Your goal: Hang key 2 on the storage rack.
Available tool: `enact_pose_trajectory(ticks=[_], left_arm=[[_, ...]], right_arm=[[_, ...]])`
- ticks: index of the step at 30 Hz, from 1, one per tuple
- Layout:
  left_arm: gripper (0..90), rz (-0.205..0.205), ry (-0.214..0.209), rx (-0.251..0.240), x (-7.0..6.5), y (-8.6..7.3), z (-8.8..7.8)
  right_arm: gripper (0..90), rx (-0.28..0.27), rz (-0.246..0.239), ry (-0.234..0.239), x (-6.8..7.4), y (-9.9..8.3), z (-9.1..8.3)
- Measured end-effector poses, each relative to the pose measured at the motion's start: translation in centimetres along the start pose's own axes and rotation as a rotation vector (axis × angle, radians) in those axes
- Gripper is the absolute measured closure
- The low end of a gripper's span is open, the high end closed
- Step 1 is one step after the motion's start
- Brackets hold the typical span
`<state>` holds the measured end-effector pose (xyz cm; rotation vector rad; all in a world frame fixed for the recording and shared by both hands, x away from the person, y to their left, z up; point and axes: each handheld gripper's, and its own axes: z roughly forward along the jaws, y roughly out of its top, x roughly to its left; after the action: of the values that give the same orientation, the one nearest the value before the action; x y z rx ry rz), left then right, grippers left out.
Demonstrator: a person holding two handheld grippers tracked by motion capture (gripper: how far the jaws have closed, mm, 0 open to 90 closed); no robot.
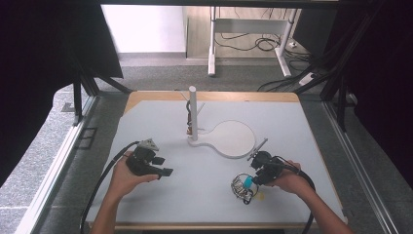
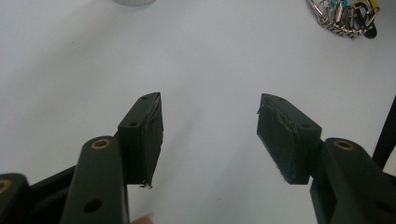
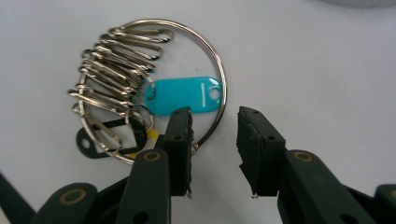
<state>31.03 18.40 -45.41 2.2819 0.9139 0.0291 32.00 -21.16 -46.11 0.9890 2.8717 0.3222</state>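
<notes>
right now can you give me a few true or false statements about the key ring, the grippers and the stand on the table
1. The right gripper straddles the wire of the key ring, pads not yet pressing on it. True.
2. The tag inside the ring is red. False: the tag is turquoise.
3. The left gripper holds the ring. False: its jaws stand wide open with nothing between them, and the ring lies farther off on the table.
4. A white post stands upright on a flat white base. True.
5. The ring hangs on the post. False: it lies flat on the table by the right gripper.
</notes>
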Motion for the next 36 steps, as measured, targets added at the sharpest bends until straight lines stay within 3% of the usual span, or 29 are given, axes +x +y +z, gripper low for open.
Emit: enact_pose_trajectory(ticks=[13,19,25,29,36], left_arm=[[41.0,-0.004,-0.007,0.000,0.2,-0.3,-0.1],[41.0,0.003,-0.010,0.000,0.5,-0.4,-0.1],[40.9,-0.003,-0.010,-0.007,0.8,-0.5,-0.2],[40.9,-0.003,-0.009,-0.006,0.9,-0.5,-0.2],[40.8,-0.011,-0.008,0.000,1.0,-0.7,-0.2]], right_arm=[[75.9,0.103,0.124,-0.011,0.2,0.6,1.7],[83.9,0.120,0.198,-0.004,-0.3,0.8,1.9],[86.7,0.127,0.208,0.006,-0.5,0.9,1.9],[86.8,0.114,0.220,0.047,-0.9,0.6,1.7],[87.0,0.073,0.221,0.099,-1.1,0.4,-0.5]])
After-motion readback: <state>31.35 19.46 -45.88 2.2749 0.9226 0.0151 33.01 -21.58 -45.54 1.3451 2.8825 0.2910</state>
